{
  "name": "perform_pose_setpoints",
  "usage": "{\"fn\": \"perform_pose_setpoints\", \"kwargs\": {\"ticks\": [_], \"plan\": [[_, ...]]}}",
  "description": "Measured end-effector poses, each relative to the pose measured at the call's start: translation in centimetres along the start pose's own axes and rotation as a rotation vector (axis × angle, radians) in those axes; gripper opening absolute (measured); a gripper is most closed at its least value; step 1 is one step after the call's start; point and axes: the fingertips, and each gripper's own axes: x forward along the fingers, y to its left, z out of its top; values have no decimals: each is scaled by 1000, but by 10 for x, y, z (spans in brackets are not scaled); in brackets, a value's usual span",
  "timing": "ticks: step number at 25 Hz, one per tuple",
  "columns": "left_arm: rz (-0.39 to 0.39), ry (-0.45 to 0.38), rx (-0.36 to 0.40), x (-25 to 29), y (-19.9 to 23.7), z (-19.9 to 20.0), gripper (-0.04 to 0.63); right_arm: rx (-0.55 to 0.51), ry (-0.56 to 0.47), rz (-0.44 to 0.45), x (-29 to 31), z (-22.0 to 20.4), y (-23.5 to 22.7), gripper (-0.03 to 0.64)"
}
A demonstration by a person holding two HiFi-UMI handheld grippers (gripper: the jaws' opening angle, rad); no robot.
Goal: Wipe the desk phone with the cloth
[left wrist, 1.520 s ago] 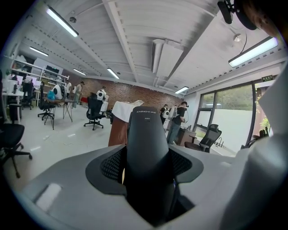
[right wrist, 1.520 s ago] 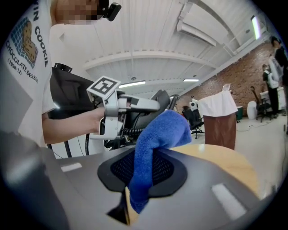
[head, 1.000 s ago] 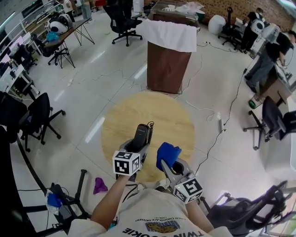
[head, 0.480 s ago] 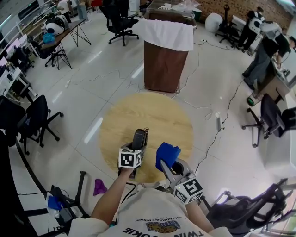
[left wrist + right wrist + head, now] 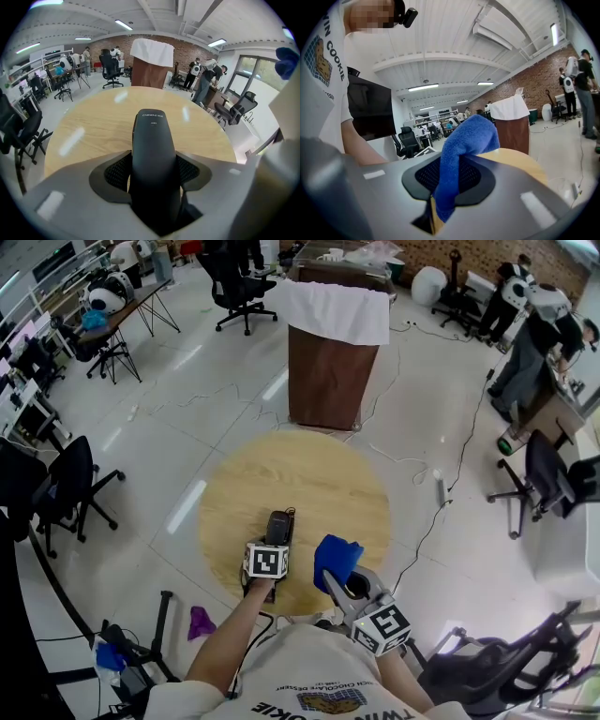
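- While the left gripper (image 5: 273, 542) has come down toward the bench (image 5: 309, 474), the desk phone's black handset (image 5: 152, 154) has gone from raised and nearly upright to low and laid forward over the near part of the round wooden top. No view shows whether it rests on the wood yet.
- Left gripper: jaws stand wide yet pinch the handset across its body, with pads against both sides. The printed end juts out ahead of them.
- Cloth (image 5: 464, 145): blue and bunched, pinched in the right gripper (image 5: 339, 570). It is held just to the right of the handset and apart from it, and sits in the same place across all 3 head view frames.
- Phone base: none in view; only the handset shows.
- Task standing, as a judgement: the handset looks to be settling at working height and wiping has not begun. The next move would bring the cloth across onto the handset while the left gripper steadies it.
- Risk, as a judgement: 1 smooth plastic body held only by its sides could twist under a firm wipe.
- Beyond the bench: a brown cabinet (image 5: 328, 371) draped with a white sheet (image 5: 333, 310).
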Motion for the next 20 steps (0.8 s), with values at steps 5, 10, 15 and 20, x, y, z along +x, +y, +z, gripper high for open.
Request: {"fn": "perform_pose_setpoints", "kwargs": {"ticks": [5,10,15,20], "plan": [[36,-17,35,-3,2,8,267,0,11,5,-1,-1,0,61],[77,-47,78,0,3,9,270,-7,21,11,0,-2,1,61],[100,-49,138,1,1,12,287,-9,25,18,1,-2,3,61],[78,-35,129,4,4,11,318,-6,33,24,1,-6,8,61]]}}
